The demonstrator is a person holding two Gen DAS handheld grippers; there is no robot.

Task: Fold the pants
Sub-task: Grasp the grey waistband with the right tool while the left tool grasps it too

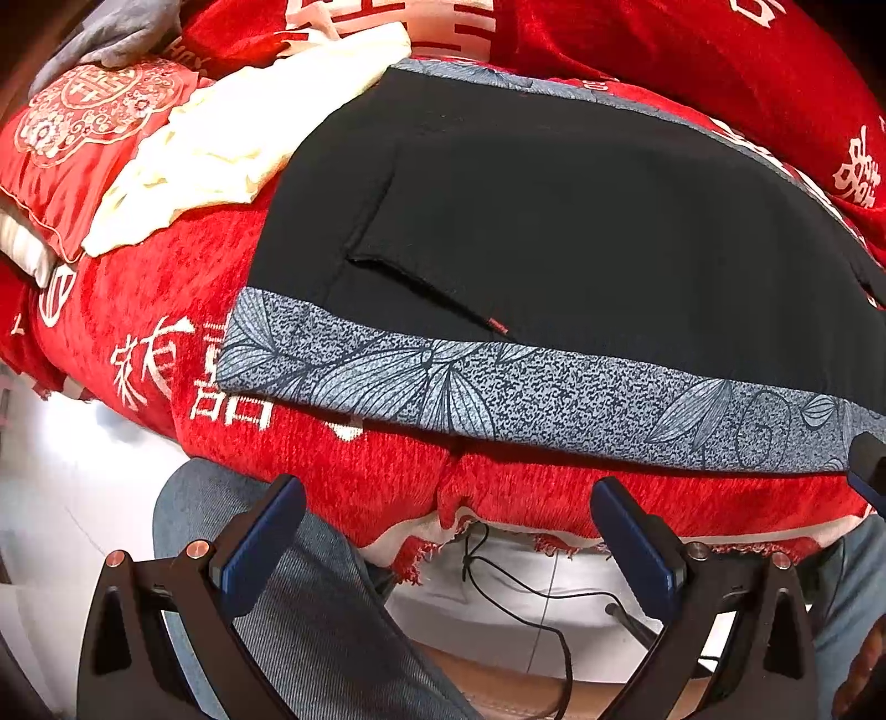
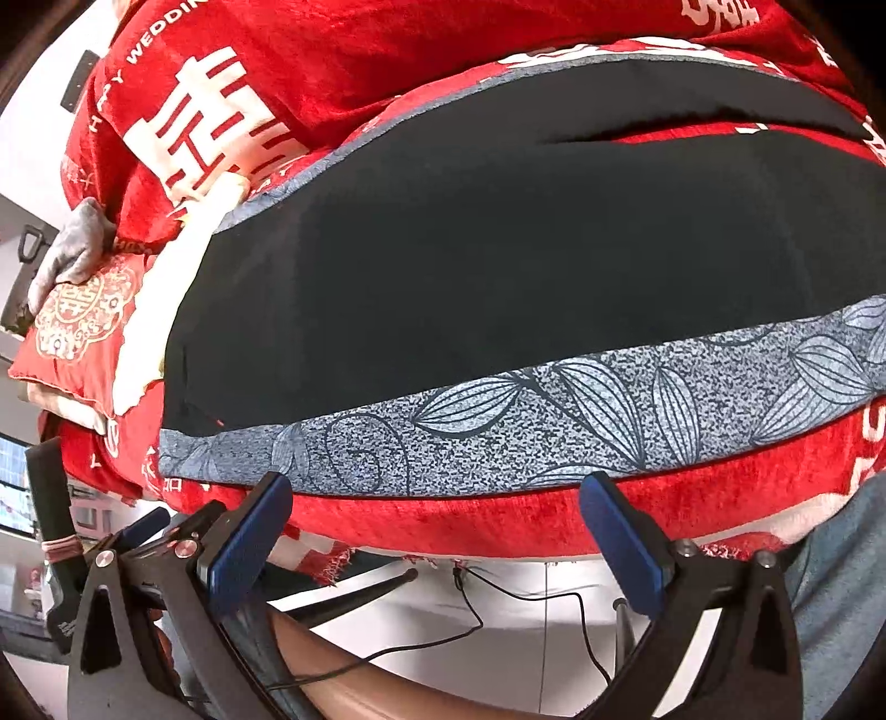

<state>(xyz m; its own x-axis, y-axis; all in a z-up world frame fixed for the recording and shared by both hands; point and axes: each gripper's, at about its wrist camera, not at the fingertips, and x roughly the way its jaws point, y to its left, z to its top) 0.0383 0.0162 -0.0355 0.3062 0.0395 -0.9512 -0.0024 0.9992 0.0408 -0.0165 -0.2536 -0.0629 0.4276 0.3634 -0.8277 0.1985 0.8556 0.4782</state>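
The black fabric pants [image 1: 581, 221] lay spread flat on a grey leaf-patterned cloth [image 1: 498, 393], which lay on a red plush blanket with white characters [image 1: 166, 310] covering the surface. To the left of the pants a cream crumpled garment [image 1: 232, 144] rested partly on a red embroidered cushion [image 1: 72, 133], with a grey glove-like cloth [image 1: 116, 33] behind that cushion. Both the left gripper [image 1: 448, 531] and the right gripper [image 2: 437, 526] hung before the blanket's near edge, apart from the pants, with jaws spread wide.
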